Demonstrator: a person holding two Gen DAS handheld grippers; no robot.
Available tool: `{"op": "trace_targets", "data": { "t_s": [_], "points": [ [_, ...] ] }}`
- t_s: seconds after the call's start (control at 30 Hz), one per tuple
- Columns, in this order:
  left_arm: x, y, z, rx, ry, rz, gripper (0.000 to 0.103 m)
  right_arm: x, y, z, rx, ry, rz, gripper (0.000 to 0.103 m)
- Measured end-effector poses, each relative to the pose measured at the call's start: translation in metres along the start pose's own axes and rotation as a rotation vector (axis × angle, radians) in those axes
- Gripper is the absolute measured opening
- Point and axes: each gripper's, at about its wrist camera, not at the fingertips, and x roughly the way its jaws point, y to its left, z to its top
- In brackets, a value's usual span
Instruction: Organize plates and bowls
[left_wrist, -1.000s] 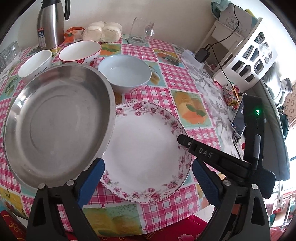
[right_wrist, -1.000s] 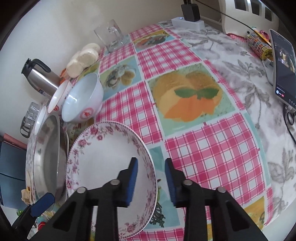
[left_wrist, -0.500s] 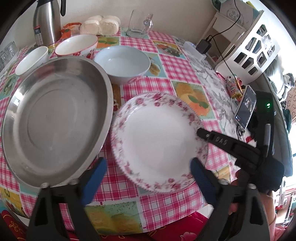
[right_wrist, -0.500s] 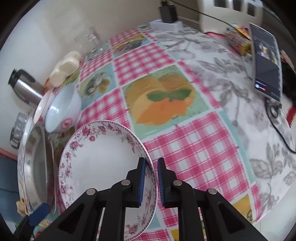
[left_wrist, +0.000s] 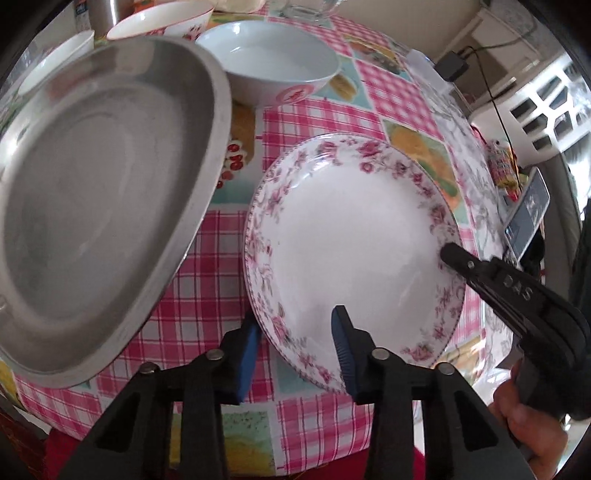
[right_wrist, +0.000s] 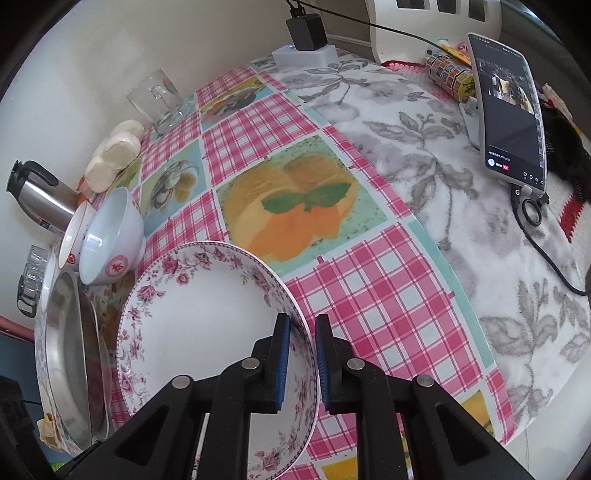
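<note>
A white plate with a pink floral rim (left_wrist: 351, 240) (right_wrist: 207, 317) is tilted above the checked tablecloth. My right gripper (right_wrist: 301, 354) is shut on its right rim, and its black fingers (left_wrist: 480, 269) show in the left wrist view. My left gripper (left_wrist: 295, 343) straddles the plate's near-left rim. Its jaws are closing, with a gap still between the inner blue pad (left_wrist: 341, 350) and the rim. A large steel tray (left_wrist: 92, 184) (right_wrist: 66, 350) lies to the left. Behind it stand a pale blue bowl (left_wrist: 266, 62) (right_wrist: 110, 236), a red-rimmed bowl (left_wrist: 159, 22) and a small white bowl (left_wrist: 55, 62).
A steel thermos (right_wrist: 40, 195), buns (right_wrist: 114, 155) and a glass mug (right_wrist: 159, 99) line the wall side. A phone (right_wrist: 509, 110) on a stand with a cable, and a charger (right_wrist: 306, 29), sit on the grey floral cloth at right. The table's front edge is just below my grippers.
The right gripper closed on the plate's rim and tipped it up, away from the tray. The left gripper came down and its jaws narrowed around the plate's near-left rim.
</note>
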Motion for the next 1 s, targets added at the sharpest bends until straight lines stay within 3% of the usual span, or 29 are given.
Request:
{"op": "trace_targets", "data": {
  "t_s": [0.17,0.4,0.77,1.0],
  "points": [
    [0.003,0.003,0.004,-0.027,-0.027,0.013,0.031,0.005,-0.004,0.002,0.024,0.009,0.04,0.016],
    [0.002,0.005,0.005,-0.052,-0.059,0.029,0.028,0.011,-0.011,0.001,0.071,0.033,0.1,0.017],
    [0.003,0.005,0.008,-0.049,-0.067,0.021,0.027,0.012,-0.008,0.001,0.056,0.029,0.083,0.019],
    [0.005,-0.005,0.008,0.011,-0.059,0.021,0.027,0.009,-0.017,0.001,0.097,0.017,0.084,0.018]
  ]
}}
